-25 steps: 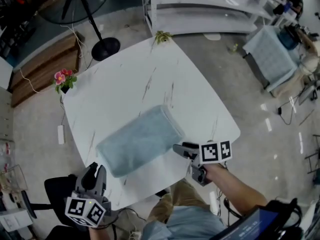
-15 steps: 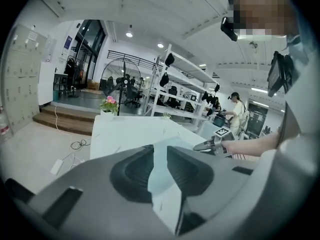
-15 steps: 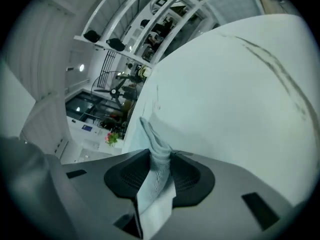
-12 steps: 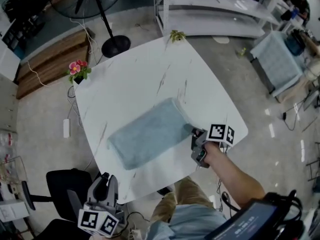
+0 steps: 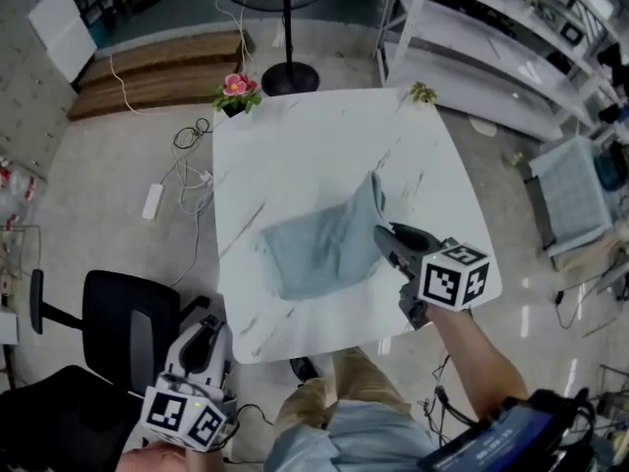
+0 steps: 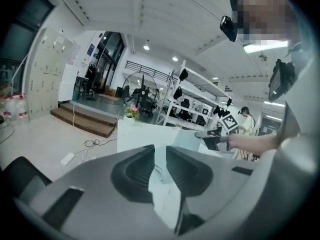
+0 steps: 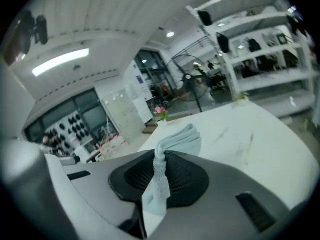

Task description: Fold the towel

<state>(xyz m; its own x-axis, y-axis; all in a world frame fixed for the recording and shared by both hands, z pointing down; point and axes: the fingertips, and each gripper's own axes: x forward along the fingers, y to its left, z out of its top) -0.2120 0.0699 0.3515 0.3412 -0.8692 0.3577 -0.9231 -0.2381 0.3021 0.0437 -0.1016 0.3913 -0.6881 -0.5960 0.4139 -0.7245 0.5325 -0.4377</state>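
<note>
Looking down in the head view, I see the towel (image 5: pixel 324 249) on the table (image 5: pixel 295 146), its right end lifted by my right gripper (image 5: pixel 393 236); my left gripper (image 5: pixel 201 337) hangs beyond the near edge. Left gripper view: jaws just closing, narrowly apart, nothing between them. Right gripper view: jaws just closed, pinching towel cloth.

The pale blue-grey terry-cloth towel (image 5: pixel 319 249) lies folded into a thick oblong near the middle of the white marbled desk (image 5: pixel 295 155), set at a slant to the desk's edges. Most of it rests flat. Its right end is gathered into a bunched peak that stands up off the surface, pinched in the right gripper (image 5: pixel 385 232), whose jaws have just been closing on it. A narrow strip of the cloth hangs down between the pads.
</note>
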